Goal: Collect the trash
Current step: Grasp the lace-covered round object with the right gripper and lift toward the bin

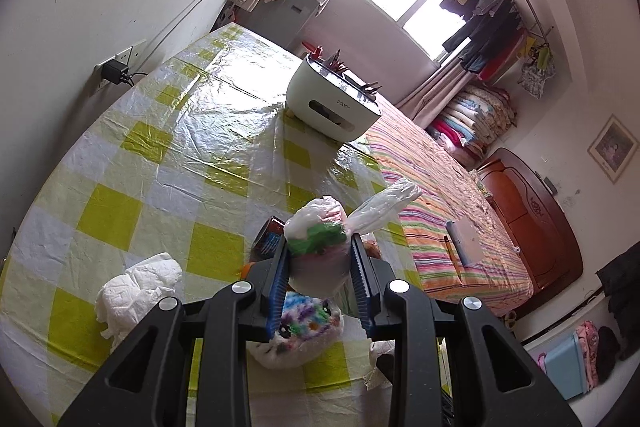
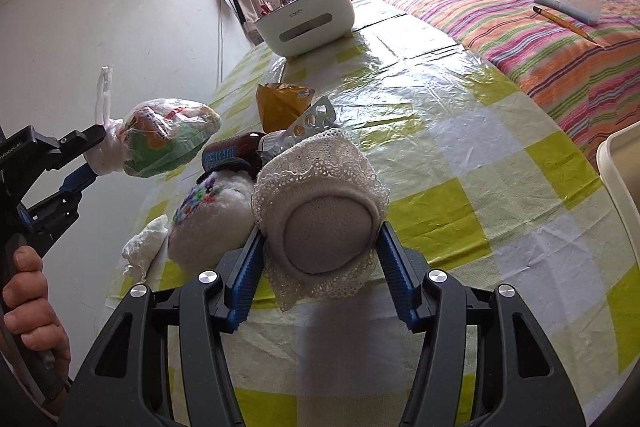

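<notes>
The left gripper [image 1: 320, 259] has its jaws pinching a knotted plastic bag of scraps [image 1: 320, 247], lifted off the table [image 1: 160, 147]; the right gripper [image 2: 320, 247] clamps a lace-trimmed round cap [image 2: 324, 215]; judging by this, collecting is midway: a crumpled tissue [image 1: 136, 291] at nine o'clock, a yellow wrapper [image 2: 280, 99] and a blister pack [image 2: 316, 119] at twelve remain.

Bench [image 2: 460, 131] lies bare toward the bed [image 2: 520, 11]; white box [image 2: 308, 19] blocks the far end, litter [image 2: 280, 99] crowds the wall side.

Knotted plastic trash bag [image 1: 320, 247] (colourful contents) held above table.
</notes>
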A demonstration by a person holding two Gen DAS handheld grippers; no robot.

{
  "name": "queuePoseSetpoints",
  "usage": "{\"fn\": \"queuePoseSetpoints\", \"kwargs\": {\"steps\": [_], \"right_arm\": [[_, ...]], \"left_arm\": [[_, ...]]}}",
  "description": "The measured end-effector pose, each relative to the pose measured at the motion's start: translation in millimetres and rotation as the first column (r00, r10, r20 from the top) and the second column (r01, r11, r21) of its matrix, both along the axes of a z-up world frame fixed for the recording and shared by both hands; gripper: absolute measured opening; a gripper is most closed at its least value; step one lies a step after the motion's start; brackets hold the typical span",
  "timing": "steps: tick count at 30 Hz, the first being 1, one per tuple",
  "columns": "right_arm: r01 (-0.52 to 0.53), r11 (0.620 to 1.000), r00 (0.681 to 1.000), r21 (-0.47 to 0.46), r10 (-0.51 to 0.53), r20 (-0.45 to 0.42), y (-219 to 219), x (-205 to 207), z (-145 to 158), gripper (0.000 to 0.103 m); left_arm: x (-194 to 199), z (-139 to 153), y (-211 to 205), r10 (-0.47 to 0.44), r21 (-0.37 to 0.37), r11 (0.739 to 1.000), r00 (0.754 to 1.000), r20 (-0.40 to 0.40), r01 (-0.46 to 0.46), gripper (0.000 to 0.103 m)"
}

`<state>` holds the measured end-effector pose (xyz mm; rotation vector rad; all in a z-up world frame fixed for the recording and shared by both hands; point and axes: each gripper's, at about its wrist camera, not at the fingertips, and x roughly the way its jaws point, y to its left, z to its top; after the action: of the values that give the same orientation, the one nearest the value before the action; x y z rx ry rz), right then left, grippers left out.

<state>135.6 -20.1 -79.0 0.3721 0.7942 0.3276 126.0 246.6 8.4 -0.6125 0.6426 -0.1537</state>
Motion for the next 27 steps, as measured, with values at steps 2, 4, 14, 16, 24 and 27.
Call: {"fn": "queuePoseSetpoints", "kwargs": {"steps": [2,4,14,16,24,27], "right_arm": [[0.023,1.0,1.0,0.004,-0.023,0.007,-10.8,-2.3,3.0,0.054],[0.049,0.999,0.999,0.009,-0.049,0.012,-21.7,-4.0,5.4,0.054],[0.159,0.987,0.987,0.01,-0.159,0.033,-70.1,-12.2,15.3,0.054],[0.181,0.983,0.983,0.009,-0.181,0.038,-79.7,-14.5,16.8,0.054],[0.308,0.951,0.95,0.017,-0.309,0.051,-122.6,-26.4,19.8,0.054],[0.384,0.923,0.921,0.01,-0.383,0.068,-140.4,-34.2,22.5,0.054]], "left_arm": [[1.3,0.4,-8.2,-0.02,0.006,1.0,1.0,0.002,0.02,0.029],[2.3,1.4,-17.3,-0.041,0.013,0.999,0.999,0.004,0.041,0.029],[5.1,6.7,-64.8,-0.142,0.039,0.989,0.99,0.022,0.142,0.029],[6.6,8.1,-75.2,-0.165,0.041,0.986,0.986,0.023,0.164,0.029],[12.3,10.3,-117.9,-0.244,0.041,0.969,0.969,0.026,0.243,0.029],[13.5,11.4,-132.5,-0.275,0.04,0.961,0.961,0.032,0.273,0.029]]}}
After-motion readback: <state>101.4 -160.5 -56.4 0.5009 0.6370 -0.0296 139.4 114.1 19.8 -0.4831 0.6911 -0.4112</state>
